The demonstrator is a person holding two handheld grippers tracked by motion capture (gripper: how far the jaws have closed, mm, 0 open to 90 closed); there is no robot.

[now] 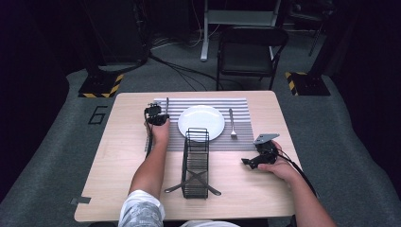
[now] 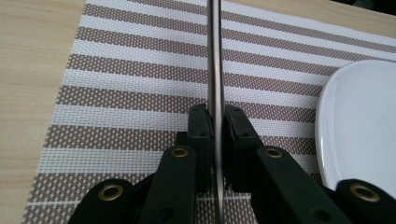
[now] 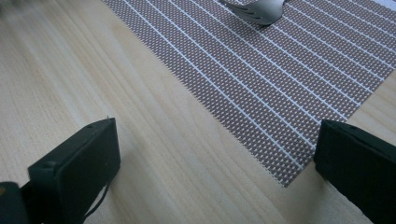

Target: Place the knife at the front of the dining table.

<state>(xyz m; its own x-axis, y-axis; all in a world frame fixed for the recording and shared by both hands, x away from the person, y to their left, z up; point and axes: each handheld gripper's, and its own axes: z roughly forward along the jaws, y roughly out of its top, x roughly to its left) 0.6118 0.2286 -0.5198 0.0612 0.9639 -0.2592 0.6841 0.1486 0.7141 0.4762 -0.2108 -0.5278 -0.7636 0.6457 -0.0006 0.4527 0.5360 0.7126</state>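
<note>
A striped placemat [image 1: 241, 106] lies across the far half of the wooden table, with a white plate [image 1: 201, 122] at its middle. My left gripper [image 1: 162, 115] reaches over the mat's left part, left of the plate, and is shut on a thin metal knife [image 1: 167, 105]. In the left gripper view the knife [image 2: 215, 56] stands edge-on, pinched between the pads of my left gripper [image 2: 215, 123], with the plate [image 2: 359, 121] at the right. A fork [image 1: 232, 124] lies right of the plate. My right gripper [image 1: 246, 161] hovers open near the mat's near right corner, holding nothing.
A black wire rack [image 1: 184, 161] stands in front of the plate, with two utensils [image 1: 208, 187] crossed at its near end. The right gripper view has bare wood, the mat's corner [image 3: 261, 74] and the fork's tines [image 3: 259, 10]. A chair [image 1: 250, 52] stands beyond the table.
</note>
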